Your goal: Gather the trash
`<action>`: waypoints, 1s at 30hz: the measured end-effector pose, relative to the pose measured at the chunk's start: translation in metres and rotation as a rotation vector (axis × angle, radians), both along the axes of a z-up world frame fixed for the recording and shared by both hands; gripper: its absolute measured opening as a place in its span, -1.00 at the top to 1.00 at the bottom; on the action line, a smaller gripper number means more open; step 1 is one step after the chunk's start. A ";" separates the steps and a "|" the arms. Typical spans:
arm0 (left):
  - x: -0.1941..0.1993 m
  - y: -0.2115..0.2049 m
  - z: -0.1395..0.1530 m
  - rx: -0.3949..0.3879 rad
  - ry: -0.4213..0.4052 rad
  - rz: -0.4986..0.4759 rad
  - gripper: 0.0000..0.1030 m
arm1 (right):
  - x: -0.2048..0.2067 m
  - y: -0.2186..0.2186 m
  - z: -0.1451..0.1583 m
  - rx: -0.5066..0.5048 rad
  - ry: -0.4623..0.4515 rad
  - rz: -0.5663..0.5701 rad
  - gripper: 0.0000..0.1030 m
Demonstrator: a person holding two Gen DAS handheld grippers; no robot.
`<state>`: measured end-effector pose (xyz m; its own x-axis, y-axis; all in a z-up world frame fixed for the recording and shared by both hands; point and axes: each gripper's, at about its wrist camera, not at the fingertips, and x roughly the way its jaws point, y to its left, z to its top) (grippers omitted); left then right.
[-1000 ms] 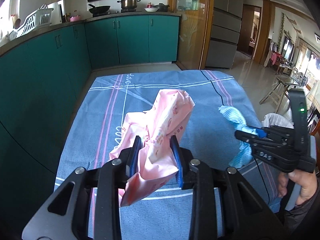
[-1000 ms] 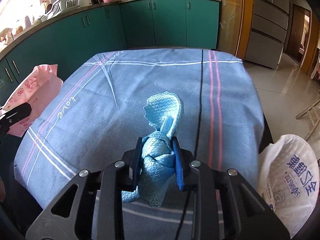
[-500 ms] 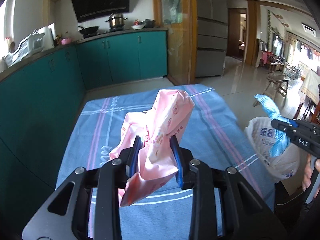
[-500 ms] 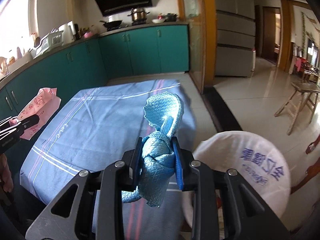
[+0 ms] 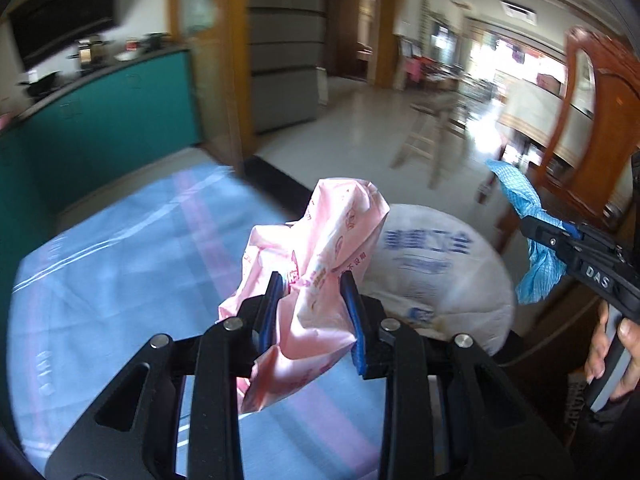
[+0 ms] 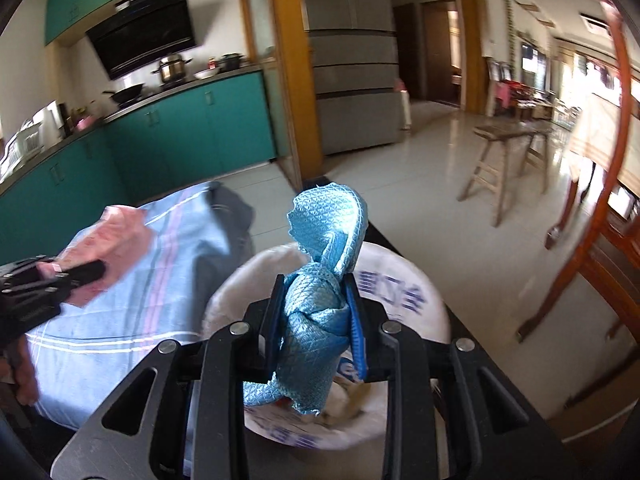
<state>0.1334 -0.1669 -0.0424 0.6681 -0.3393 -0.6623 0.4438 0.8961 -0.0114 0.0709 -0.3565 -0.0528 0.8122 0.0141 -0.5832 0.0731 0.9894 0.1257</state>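
Pink crinkled wrapper [image 5: 320, 264]: clenched in my left gripper [image 5: 314, 312], carried over the right edge of the blue striped tablecloth [image 5: 120, 272]. Blue waffle-weave cloth [image 6: 320, 292], knotted: grasped by my right gripper [image 6: 316, 320], directly above the white plastic bag [image 6: 400, 292] with blue print. The bag sits just beside the table's right edge. Far side: pale tiled floor [image 6: 420, 200], open; wooden stool [image 6: 504, 160] well apart.

Table cloth [image 6: 120, 320]: I see it blue, with pink and white stripes.
Cabinets [image 6: 192, 136]: teal, under the counter.
Pot [image 6: 172, 68]: on the stove.
Stool [image 6: 504, 160]: wooden, on the tiled floor.
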 end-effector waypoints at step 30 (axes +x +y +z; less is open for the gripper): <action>-0.047 0.049 0.039 0.090 -0.230 0.200 -0.93 | 0.019 0.043 -0.001 -0.032 -0.030 0.028 -0.93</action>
<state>0.0861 -0.1184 -0.0032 0.8515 -0.1325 -0.5074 0.2399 0.9588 0.1522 0.0901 -0.3139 -0.0542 0.8289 0.0190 -0.5590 0.0419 0.9945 0.0958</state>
